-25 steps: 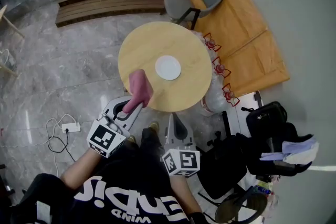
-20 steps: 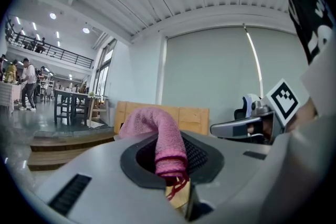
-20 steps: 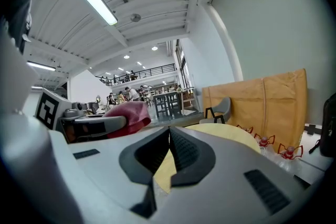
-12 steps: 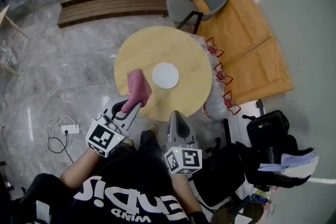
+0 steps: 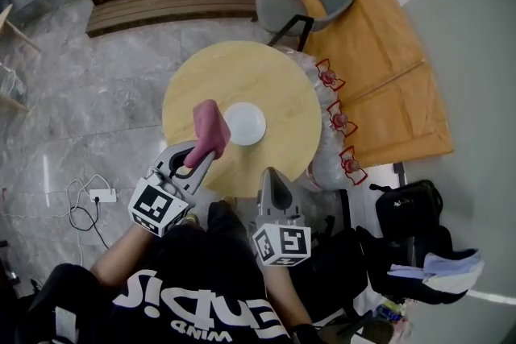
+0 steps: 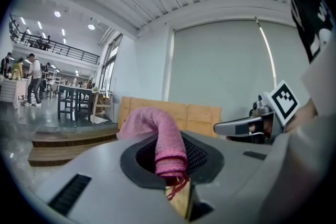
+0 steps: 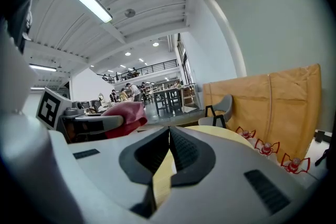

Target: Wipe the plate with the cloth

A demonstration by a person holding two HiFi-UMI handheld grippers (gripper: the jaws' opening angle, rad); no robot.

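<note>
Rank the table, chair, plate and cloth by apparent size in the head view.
1. table
2. chair
3. plate and cloth: these look about alike. The cloth is raised nearer the camera, so I won't rank them.

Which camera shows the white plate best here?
The head view: the round white plate lies whole and unobstructed on the round wooden table, pink cloth beside it. Neither gripper view shows the plate: the left shows the cloth in the left claw, the right only tabletop.
</note>
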